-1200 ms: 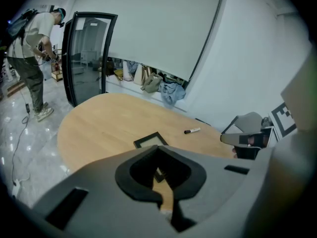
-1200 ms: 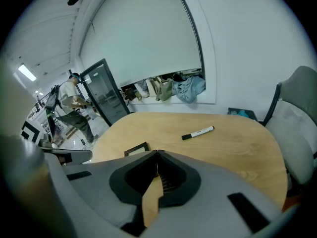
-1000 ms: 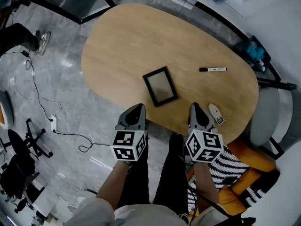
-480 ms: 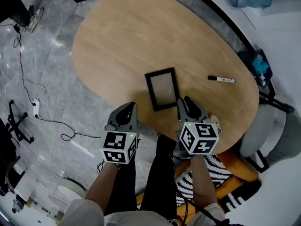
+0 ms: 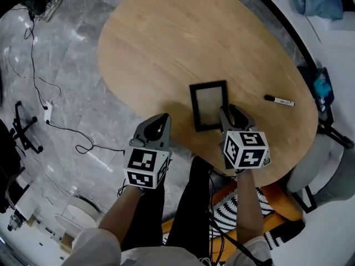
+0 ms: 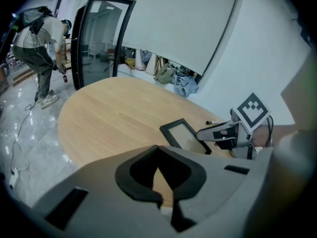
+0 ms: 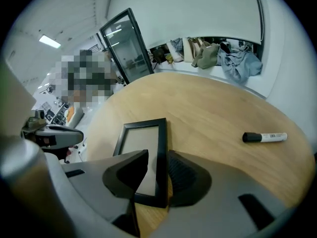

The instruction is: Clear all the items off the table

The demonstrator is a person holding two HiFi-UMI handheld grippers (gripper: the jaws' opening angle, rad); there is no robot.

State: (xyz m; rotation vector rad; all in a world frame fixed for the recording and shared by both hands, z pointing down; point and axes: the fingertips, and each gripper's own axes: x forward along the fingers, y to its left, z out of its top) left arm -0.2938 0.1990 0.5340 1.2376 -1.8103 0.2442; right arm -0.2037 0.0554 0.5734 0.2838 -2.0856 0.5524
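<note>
Step in hand: first pick for clearing the oval wooden table (image 5: 183,37), with the black picture frame (image 5: 208,105) as target.

Picture frame lies flat, near the table edge closest to the person, long side pointing away from them.

Right gripper (image 7: 158,157) is at the frame's near right corner, pointing steeply down. Its jaws have just been opening and now straddle the frame's right rail: one finger over the glass, the other outside the rail. The pads do not appear to press on it yet, so no grip.

Left gripper (image 5: 161,122) is off to the frame's left, at the table edge. Its jaws are together, with nothing between them.

Black marker (image 5: 279,100) lies on the table to the frame's right, well apart from it, untouched.

Next move, as I judge it: seat the right fingers lower around the rail, close, then lift. The rail is thin and the frame lies flat, so a shallow bite could slip.
</note>
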